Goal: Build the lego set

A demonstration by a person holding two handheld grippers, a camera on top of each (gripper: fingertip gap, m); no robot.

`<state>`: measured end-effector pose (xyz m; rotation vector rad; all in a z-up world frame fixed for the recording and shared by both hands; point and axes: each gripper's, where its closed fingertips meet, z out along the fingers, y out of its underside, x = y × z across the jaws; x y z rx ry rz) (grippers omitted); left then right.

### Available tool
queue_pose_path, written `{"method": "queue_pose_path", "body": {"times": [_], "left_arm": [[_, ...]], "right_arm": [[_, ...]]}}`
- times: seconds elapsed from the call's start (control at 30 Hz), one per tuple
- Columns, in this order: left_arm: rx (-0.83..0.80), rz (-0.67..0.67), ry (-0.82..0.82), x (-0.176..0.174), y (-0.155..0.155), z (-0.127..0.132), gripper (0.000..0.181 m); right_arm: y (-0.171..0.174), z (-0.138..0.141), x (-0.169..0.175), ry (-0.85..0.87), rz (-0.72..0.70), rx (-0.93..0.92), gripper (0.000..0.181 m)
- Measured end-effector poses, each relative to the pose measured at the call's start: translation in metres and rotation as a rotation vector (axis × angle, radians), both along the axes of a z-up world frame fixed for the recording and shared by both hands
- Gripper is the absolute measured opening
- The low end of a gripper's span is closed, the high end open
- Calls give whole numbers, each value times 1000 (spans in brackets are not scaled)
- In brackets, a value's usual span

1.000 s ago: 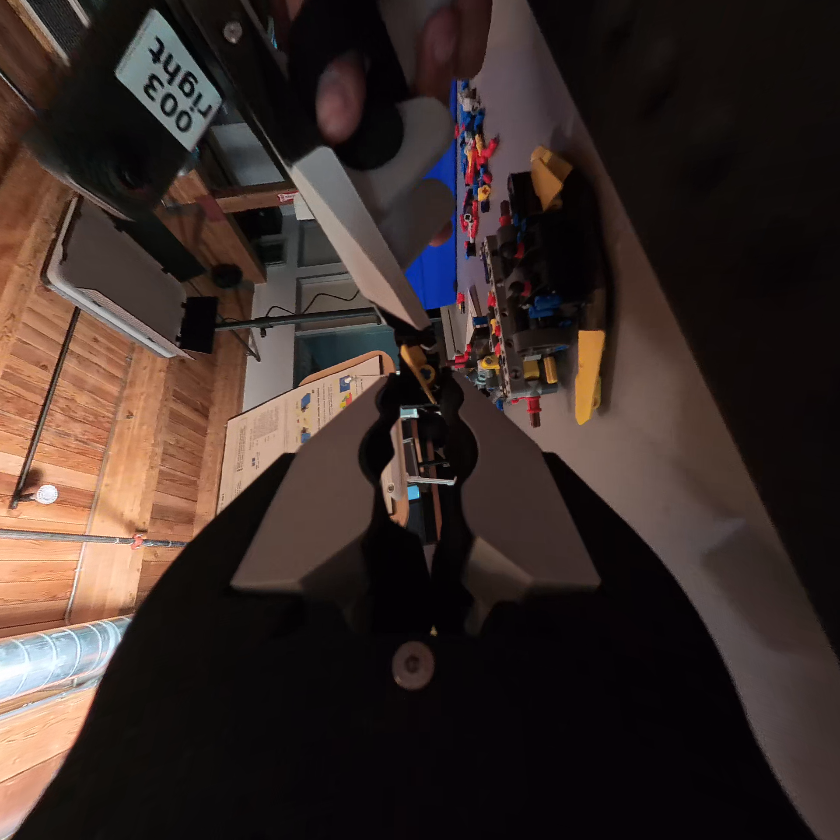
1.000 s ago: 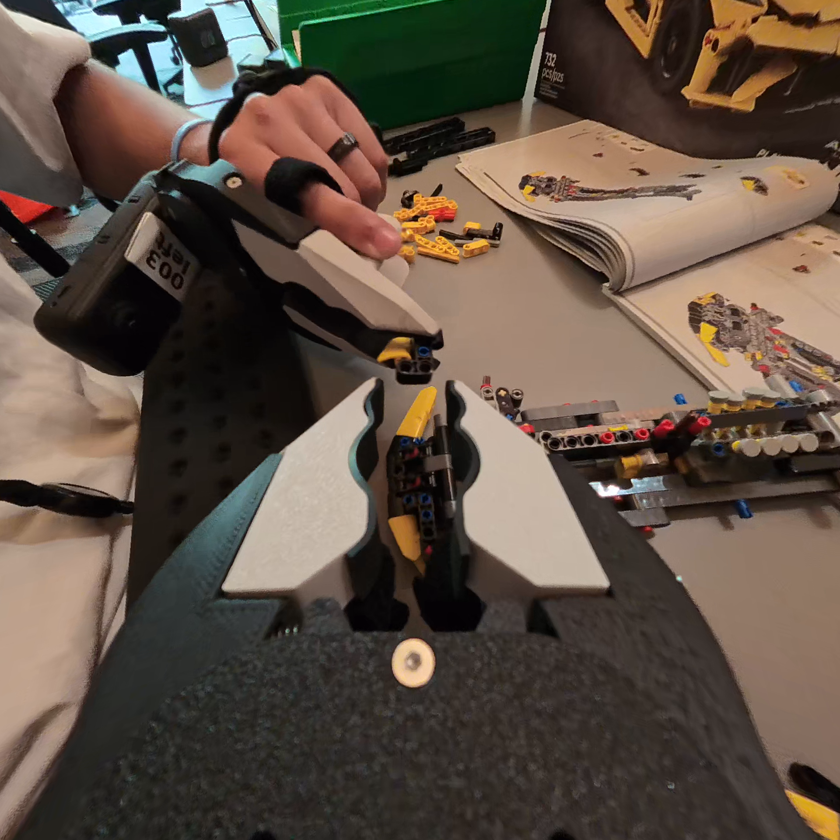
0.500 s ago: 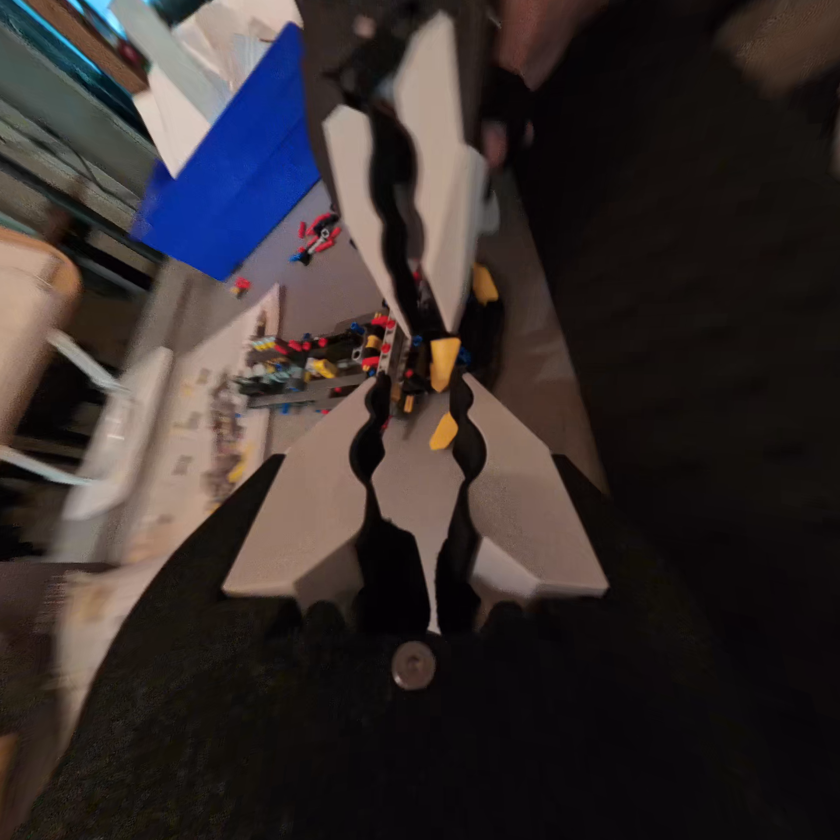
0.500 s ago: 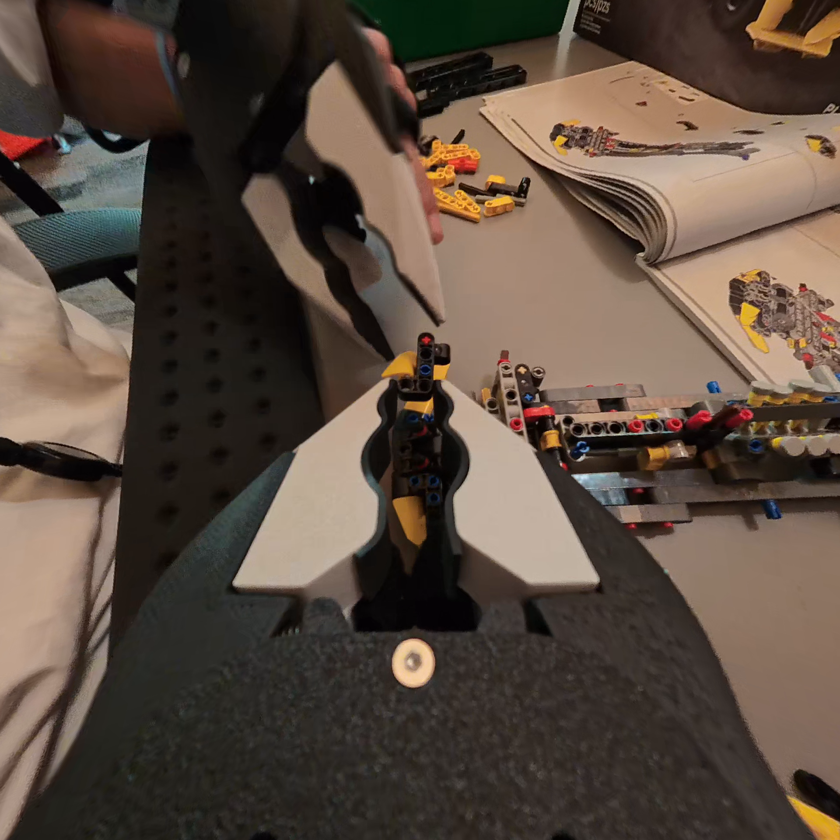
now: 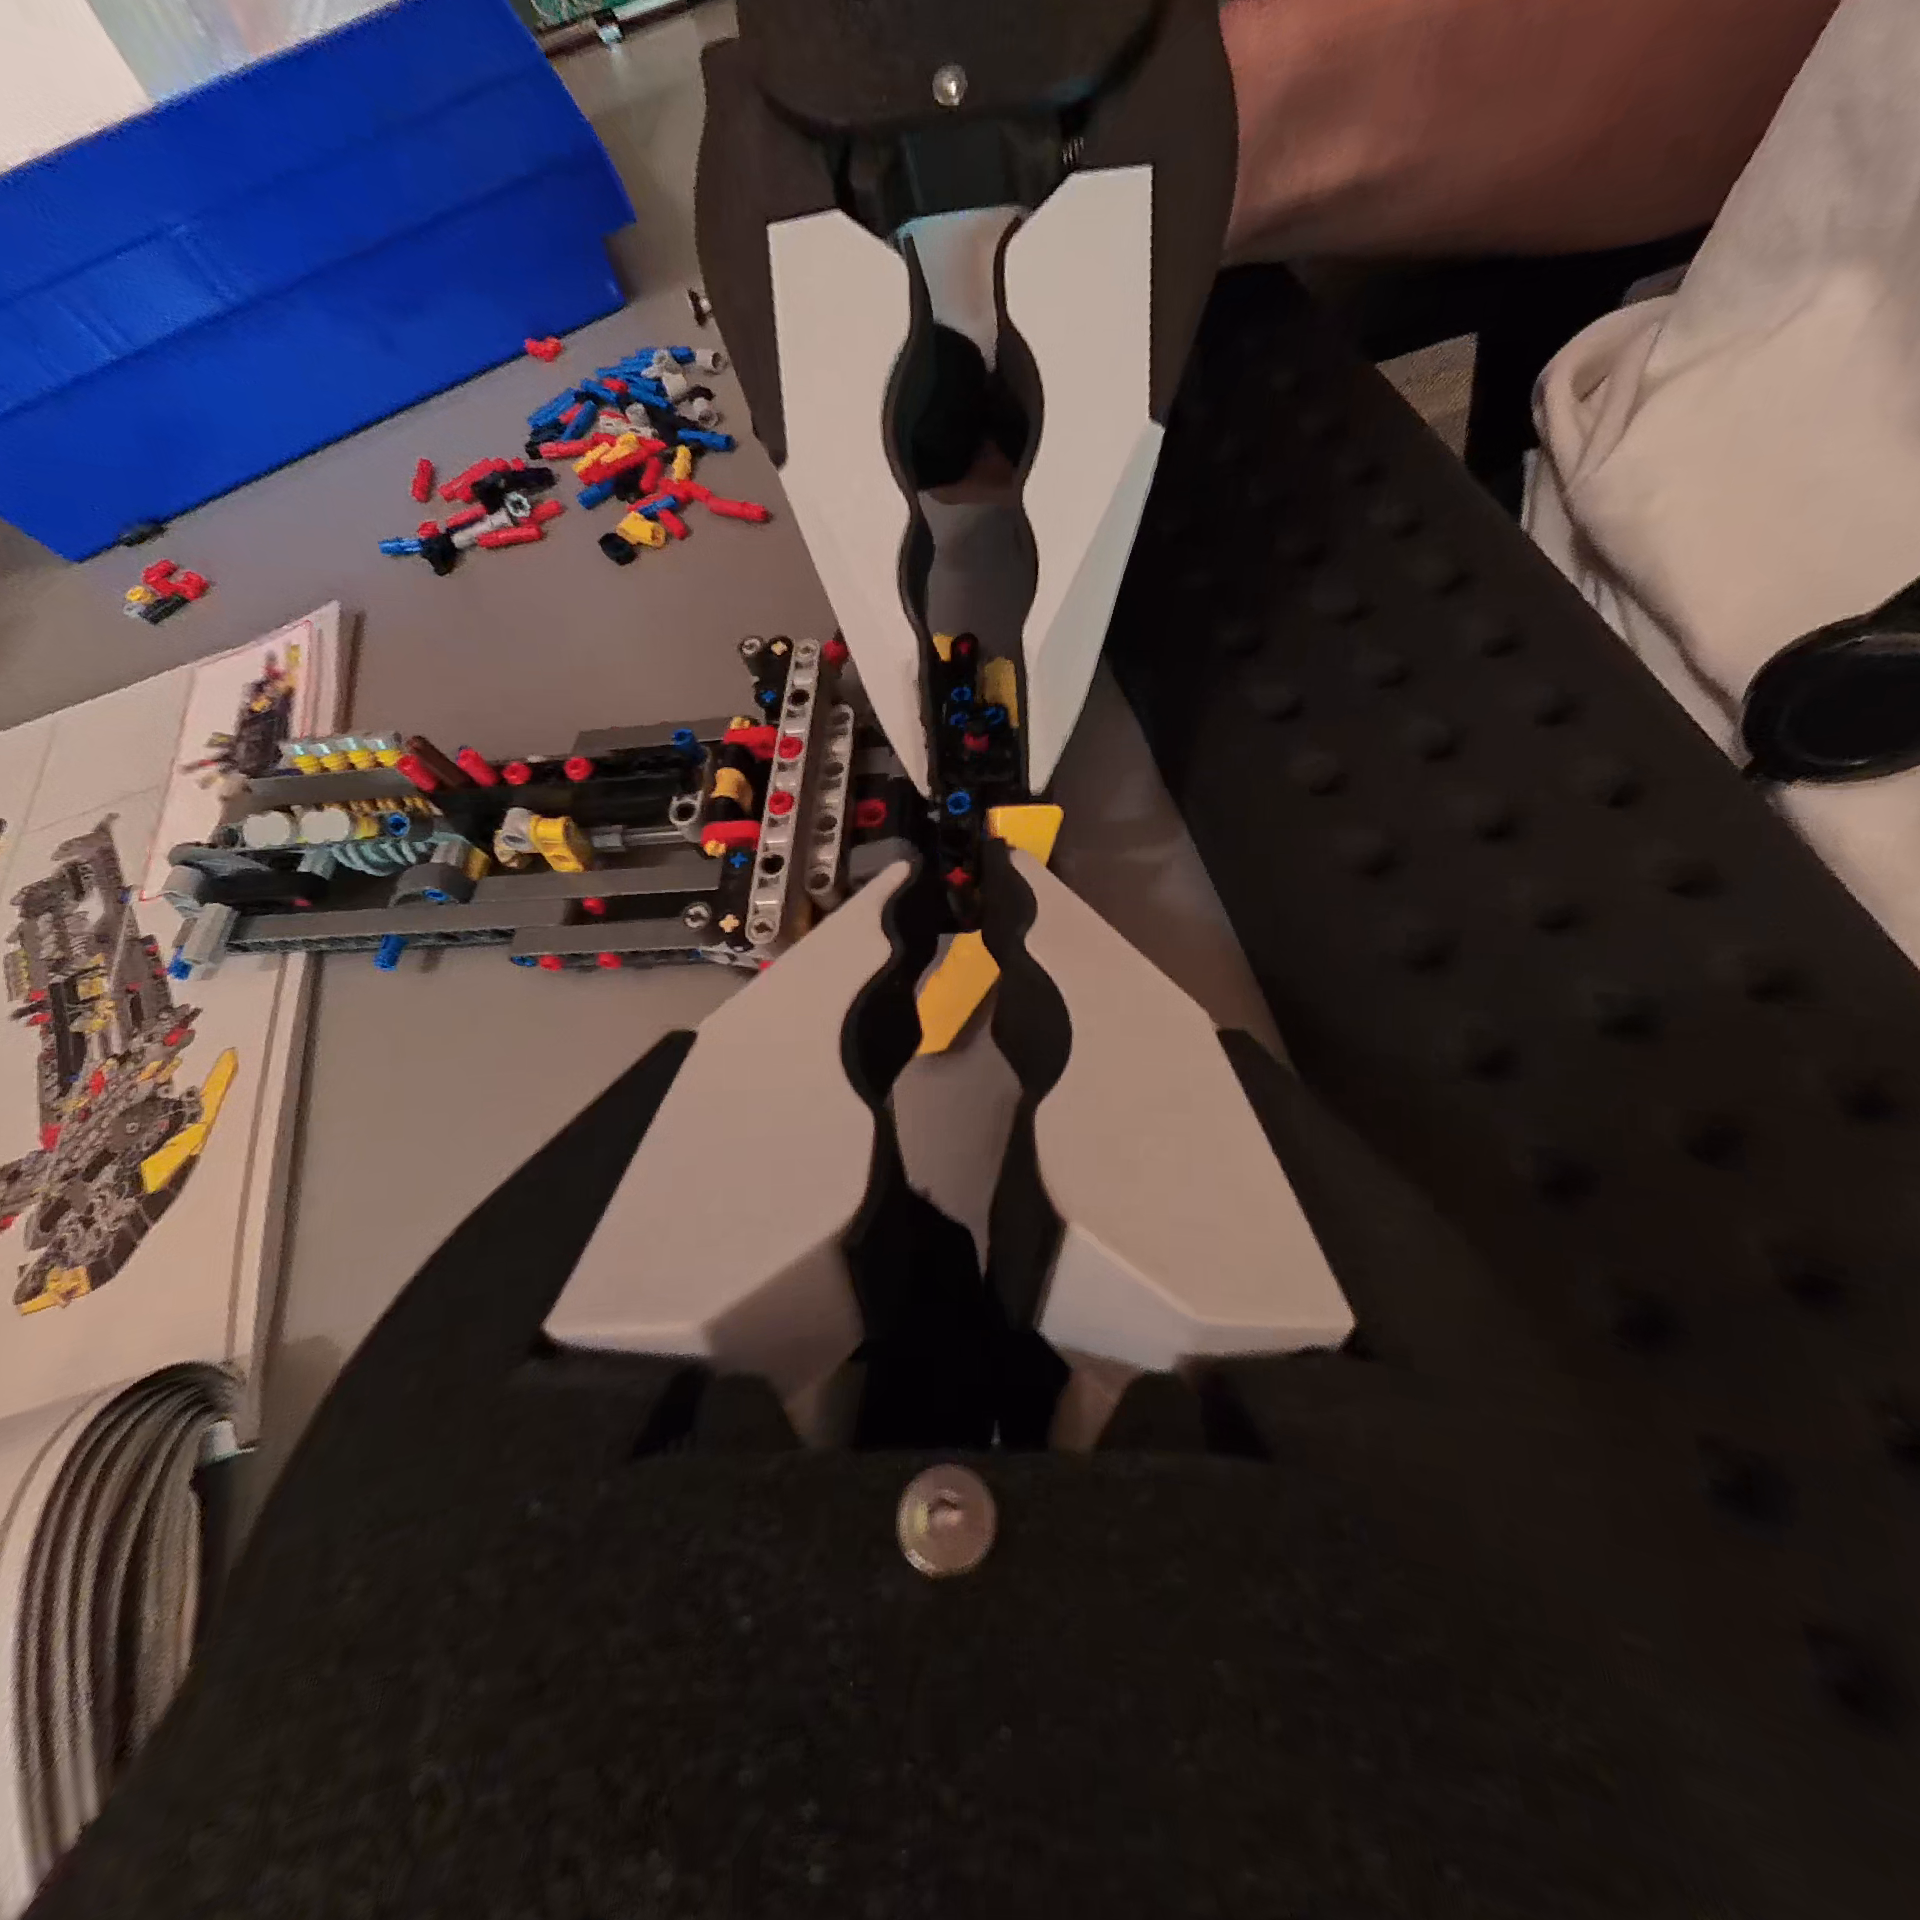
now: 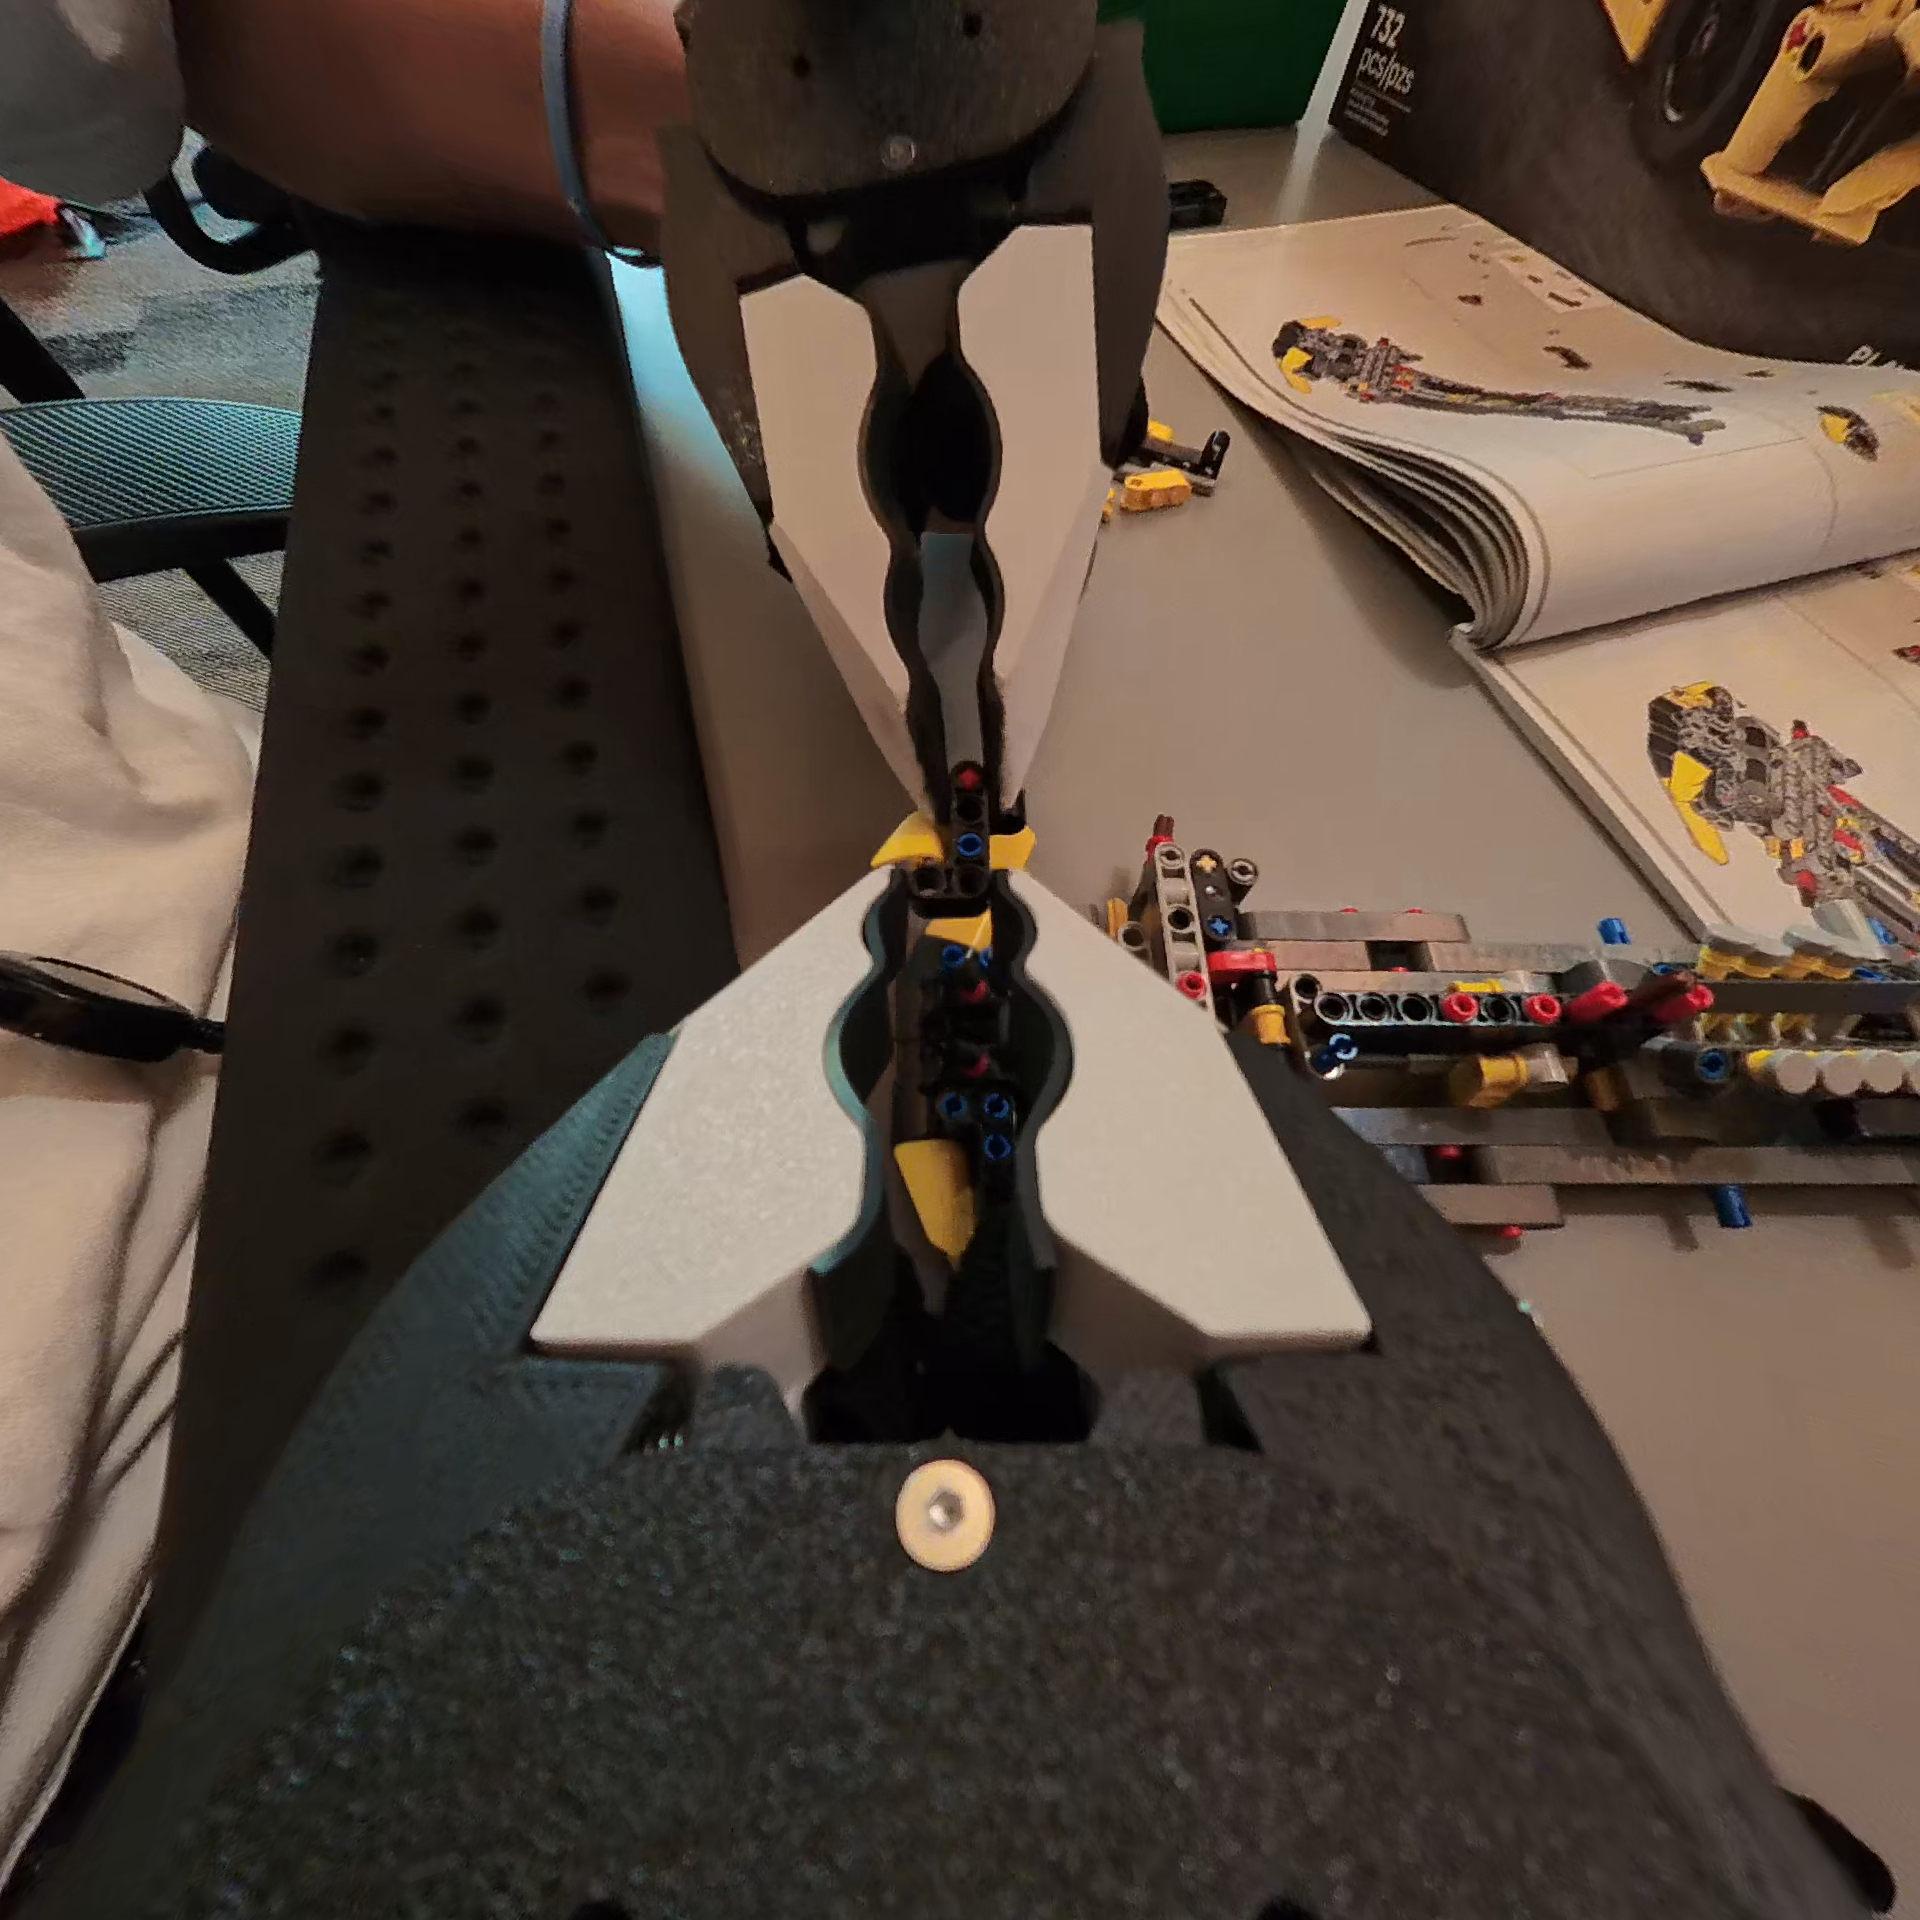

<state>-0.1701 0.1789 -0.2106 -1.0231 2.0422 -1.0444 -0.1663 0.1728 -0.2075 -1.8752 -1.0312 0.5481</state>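
Observation:
A narrow black sub-assembly (image 6: pixel 961 1081) with yellow wedges and blue pins is held in the air between both grippers, which meet tip to tip. My right gripper (image 6: pixel 956 883) is shut along its length. My left gripper (image 5: pixel 956 868) is shut on its far black end (image 5: pixel 958 831). In the right wrist view the left gripper (image 6: pixel 966 784) comes down from above. In the left wrist view the right gripper (image 5: pixel 971 774) does the same. The long grey chassis (image 5: pixel 499 862) lies on the table beside them, also in the right wrist view (image 6: pixel 1507 1039).
An open instruction booklet (image 6: pixel 1558 468) lies beyond the chassis, also in the left wrist view (image 5: pixel 104 1039). A pile of loose pieces (image 5: pixel 613 457) sits by a blue bin (image 5: pixel 291 260). The set's box (image 6: pixel 1662 156) stands at the back. A black perforated strip (image 6: pixel 447 727) runs along the table edge. Left and right tips are no more than a few centimetres apart.
The left gripper swung round from the side to face the right gripper. The small yellow and black piece it held now sits on the end of the sub-assembly, and the left gripper grips there.

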Motion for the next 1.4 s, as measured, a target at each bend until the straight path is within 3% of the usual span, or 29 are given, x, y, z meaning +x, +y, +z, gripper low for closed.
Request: {"method": "queue_pose_path", "body": {"times": [0.1,0.23,0.37,0.43,0.67,1.4], "left_arm": [[-6,-3,64,-1,0,-9,6],[13,15,103,1,1,-15,6],[23,-3,125,4,1,-15,6],[44,-13,141,5,2,-16,6],[70,-63,144,7,3,-17,6],[143,-98,169,6,5,-23,6]], "right_arm": [[1,-1,5,-58,-32,43,24],[-5,5,5,-157,-63,180,22],[-1,3,5,-269,-105,316,0],[2,2,6,-305,-122,359,0],[3,-10,6,-320,-99,258,0],[4,-14,7,-60,-71,-111,0]]}}
